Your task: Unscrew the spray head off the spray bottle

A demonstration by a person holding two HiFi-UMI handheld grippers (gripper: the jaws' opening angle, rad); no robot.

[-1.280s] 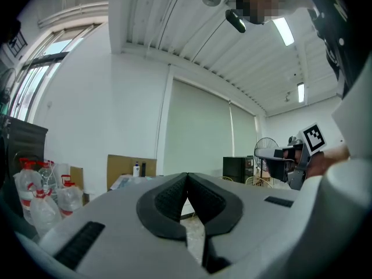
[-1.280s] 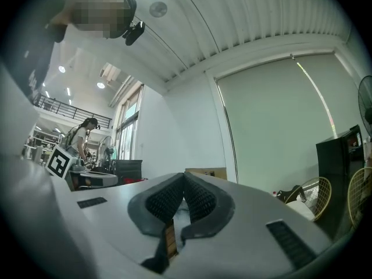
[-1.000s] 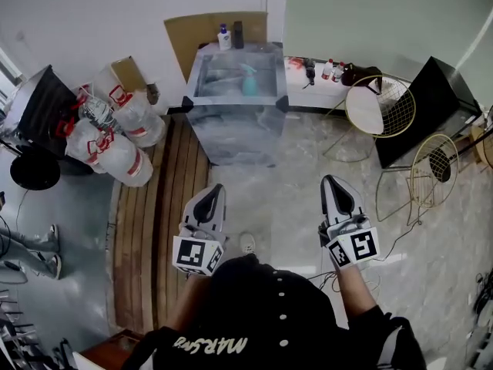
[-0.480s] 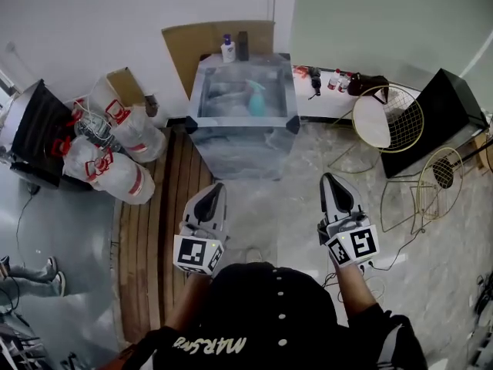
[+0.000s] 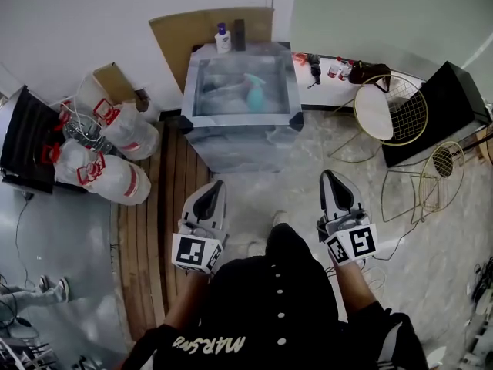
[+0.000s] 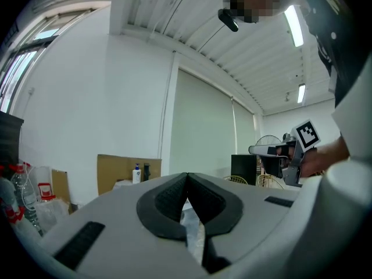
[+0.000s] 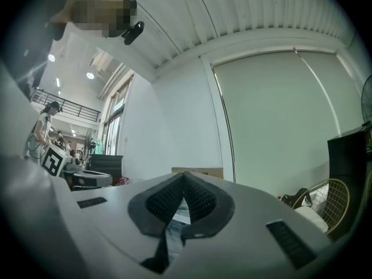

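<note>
A teal spray bottle [image 5: 253, 92] lies on a small table [image 5: 240, 118] covered in clear plastic, far ahead of me in the head view. My left gripper [image 5: 213, 187] hangs well short of the table, at the lower left, with its jaws shut on nothing. At the lower right my right gripper [image 5: 330, 178] is held level with it, also shut and empty. In the left gripper view the left gripper's pads [image 6: 187, 178] meet at the tip; the right gripper's pads [image 7: 183, 176] do the same in the right gripper view.
A white pump bottle [image 5: 223, 39] and a dark bottle [image 5: 239, 34] stand against cardboard behind the table. Large water jugs [image 5: 104, 159] lie at the left by wooden decking [image 5: 158, 230]. Gold wire chairs [image 5: 389, 114] and a black case [image 5: 439, 106] stand at the right.
The table with the spray bottle sits a little lower and larger in the head view than a second ago, and the view has shifted. Both grippers keep their place in the frame, shut.
</note>
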